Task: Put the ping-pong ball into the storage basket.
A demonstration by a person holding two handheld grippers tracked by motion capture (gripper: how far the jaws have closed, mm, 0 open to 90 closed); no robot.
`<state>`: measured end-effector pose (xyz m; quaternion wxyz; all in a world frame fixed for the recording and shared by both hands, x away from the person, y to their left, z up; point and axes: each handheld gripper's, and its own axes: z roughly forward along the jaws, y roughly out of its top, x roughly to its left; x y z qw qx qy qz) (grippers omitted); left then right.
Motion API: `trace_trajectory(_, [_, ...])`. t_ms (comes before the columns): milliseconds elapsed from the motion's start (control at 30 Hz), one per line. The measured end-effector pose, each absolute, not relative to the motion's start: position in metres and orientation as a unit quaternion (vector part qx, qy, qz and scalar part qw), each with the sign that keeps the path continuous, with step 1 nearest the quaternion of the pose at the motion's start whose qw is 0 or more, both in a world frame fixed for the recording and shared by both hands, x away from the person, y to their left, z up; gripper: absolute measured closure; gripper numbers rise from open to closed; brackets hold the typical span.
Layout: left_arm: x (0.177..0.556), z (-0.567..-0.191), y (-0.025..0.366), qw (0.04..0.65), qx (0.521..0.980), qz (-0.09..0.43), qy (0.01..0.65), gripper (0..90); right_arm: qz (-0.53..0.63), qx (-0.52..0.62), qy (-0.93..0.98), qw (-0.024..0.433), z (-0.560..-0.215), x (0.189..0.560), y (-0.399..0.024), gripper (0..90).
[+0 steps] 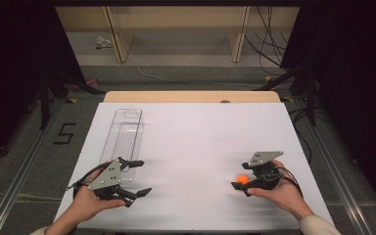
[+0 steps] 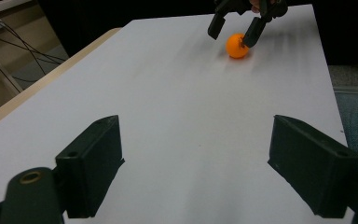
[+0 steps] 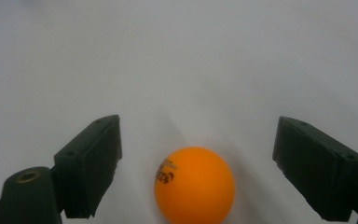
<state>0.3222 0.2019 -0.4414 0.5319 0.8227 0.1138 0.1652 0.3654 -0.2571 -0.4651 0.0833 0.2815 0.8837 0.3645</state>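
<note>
Jaws spread wide on both grippers: right gripper [image 3: 198, 154] straddles an orange ping-pong ball [image 3: 194, 185], untouched; left gripper [image 1: 136, 177] beside a clear plastic tray [image 1: 124, 132].

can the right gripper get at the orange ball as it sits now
Probably yes: the right gripper is open with the orange ball lying between its jaws on the white table, and nothing stands between them.

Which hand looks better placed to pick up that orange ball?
The right. The right gripper already has its open jaws on either side of the ball, so it only needs to close. The left gripper is open too, but far across the table.
</note>
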Motion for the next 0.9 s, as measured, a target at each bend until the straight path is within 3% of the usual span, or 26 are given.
trace_trajectory(900, [0.3221, -0.4414, 0.2018, 0.532, 0.823, 0.164, 0.113, 16.9, 0.324, 0.28, 0.901, 0.076, -0.4723, 0.365, -0.255, 19.9])
